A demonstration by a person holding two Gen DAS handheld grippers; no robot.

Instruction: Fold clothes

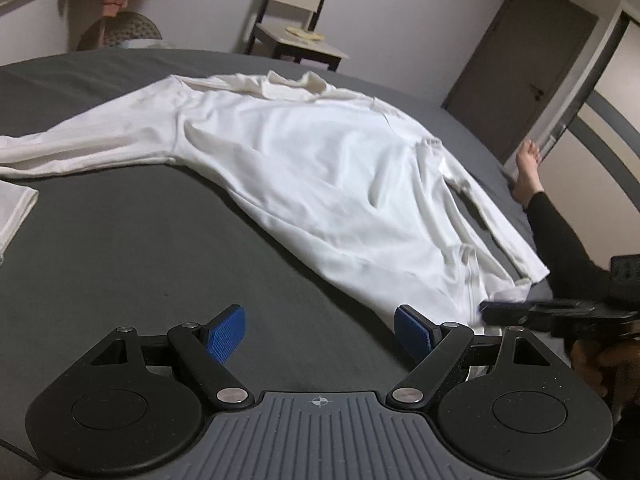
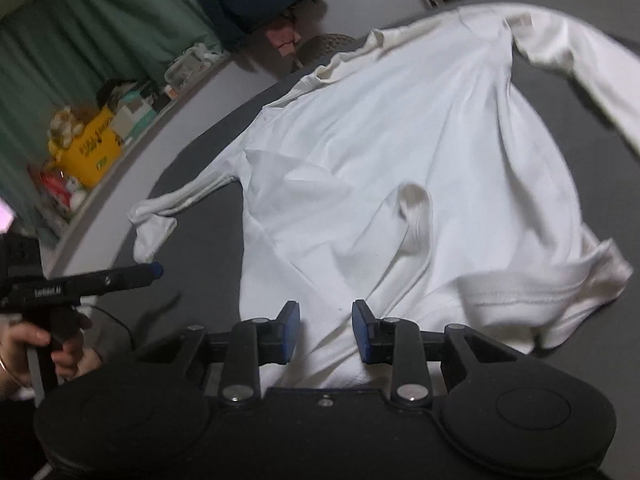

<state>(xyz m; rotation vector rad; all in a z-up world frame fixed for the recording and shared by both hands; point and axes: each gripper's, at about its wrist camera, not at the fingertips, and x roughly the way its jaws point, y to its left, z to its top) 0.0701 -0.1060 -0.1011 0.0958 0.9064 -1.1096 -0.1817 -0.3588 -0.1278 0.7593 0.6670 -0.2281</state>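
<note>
Showing only rightward: yellow bag [image 2: 86,150]; shirt [image 2: 400,152] shared.

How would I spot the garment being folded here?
Look at the dark grey bed. Spread across it lies a white long-sleeved shirt, wrinkled, sleeves flung outward. Nothing else on the bed is as large, and the right hand-held gripper sits at its hem.

A grey-sheeted bed [image 1: 132,248] carried a white long-sleeved shirt [image 1: 312,168] spread out, another white cloth [image 1: 14,210] beside it.
</note>
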